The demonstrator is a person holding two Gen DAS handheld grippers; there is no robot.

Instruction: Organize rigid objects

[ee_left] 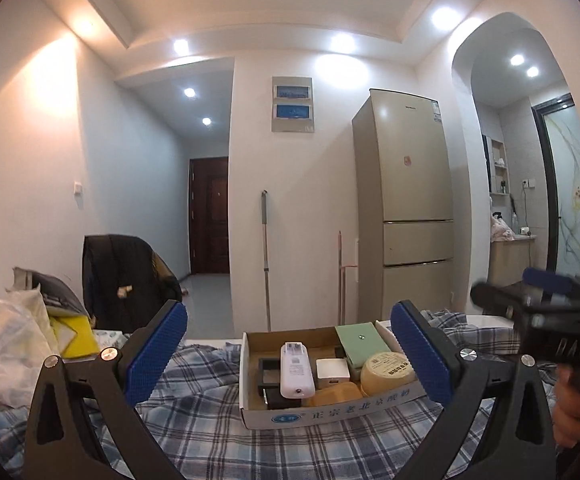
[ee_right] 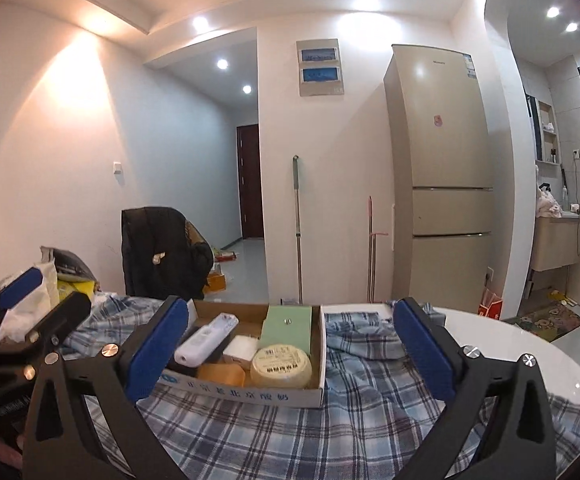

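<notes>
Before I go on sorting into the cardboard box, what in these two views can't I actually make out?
- Black items in the cardboard box: mostly covered by the white remote in the left wrist view.
- Box's left end, right wrist view: behind the right gripper finger.
- Round yellow tin label: too small to read.
- Right gripper seen from the left wrist view: blurred, cut by the edge.

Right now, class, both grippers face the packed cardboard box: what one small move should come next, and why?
Probably draw both back. The left gripper and right gripper are open and hold nothing, while the white remote and round tin already lie inside the cardboard box.
</notes>
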